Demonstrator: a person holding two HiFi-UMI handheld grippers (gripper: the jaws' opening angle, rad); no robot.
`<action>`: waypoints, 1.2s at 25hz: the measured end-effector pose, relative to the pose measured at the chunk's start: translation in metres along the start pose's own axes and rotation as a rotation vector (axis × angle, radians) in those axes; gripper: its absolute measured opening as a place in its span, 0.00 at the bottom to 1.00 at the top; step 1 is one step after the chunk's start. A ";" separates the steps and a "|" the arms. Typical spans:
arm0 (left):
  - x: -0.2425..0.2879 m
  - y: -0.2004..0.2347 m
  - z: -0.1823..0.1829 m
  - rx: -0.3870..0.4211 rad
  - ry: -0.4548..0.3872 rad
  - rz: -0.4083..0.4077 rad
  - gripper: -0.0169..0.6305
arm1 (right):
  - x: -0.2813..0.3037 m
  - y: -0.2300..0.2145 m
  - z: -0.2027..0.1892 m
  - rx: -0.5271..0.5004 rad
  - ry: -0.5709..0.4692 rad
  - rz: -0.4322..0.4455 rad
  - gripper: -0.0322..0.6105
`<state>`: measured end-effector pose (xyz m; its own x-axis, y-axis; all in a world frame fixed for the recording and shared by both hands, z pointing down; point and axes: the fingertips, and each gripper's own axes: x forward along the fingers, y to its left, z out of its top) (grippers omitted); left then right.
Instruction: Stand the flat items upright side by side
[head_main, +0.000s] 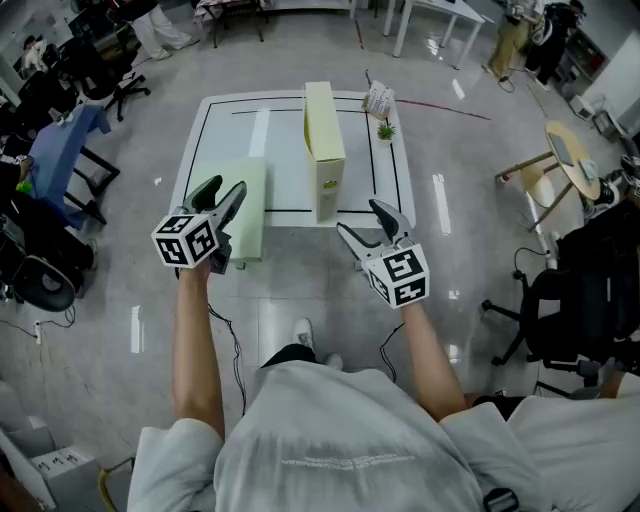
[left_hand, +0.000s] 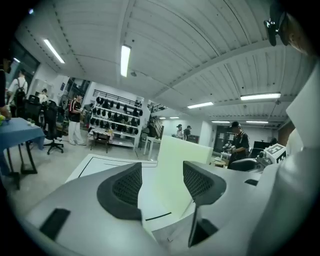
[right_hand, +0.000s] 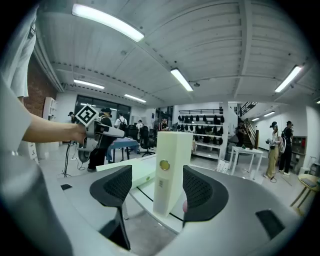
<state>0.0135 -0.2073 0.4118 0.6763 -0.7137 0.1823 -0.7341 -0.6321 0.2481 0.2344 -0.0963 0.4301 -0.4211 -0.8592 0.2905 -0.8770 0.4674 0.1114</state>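
On the white table a pale yellow box stands upright on its edge, near the middle. A pale green flat box lies flat at the table's near left. My left gripper hovers over that flat box's near left corner, jaws open; in the left gripper view the flat box stretches away beyond the left gripper, and the pads do not press on it. My right gripper is open off the table's near edge. In the right gripper view the right gripper frames the upright box from a distance.
A small green plant and a white packet sit at the table's far right corner. Office chairs and a blue-covered table stand at the left. A round wooden stool and a black chair stand at the right.
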 end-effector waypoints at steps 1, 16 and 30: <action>-0.013 -0.004 -0.002 -0.007 -0.008 0.021 0.44 | -0.004 0.006 0.001 -0.001 -0.008 0.018 0.58; -0.155 0.051 -0.043 0.006 -0.034 0.328 0.40 | 0.047 0.143 -0.006 0.089 0.048 0.369 0.63; -0.117 0.193 -0.131 -0.254 0.305 0.078 0.47 | 0.190 0.181 -0.069 0.711 0.209 0.358 0.63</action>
<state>-0.1988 -0.2060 0.5634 0.6344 -0.6103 0.4744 -0.7712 -0.4575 0.4427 0.0118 -0.1608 0.5711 -0.7129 -0.5941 0.3725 -0.6644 0.4023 -0.6299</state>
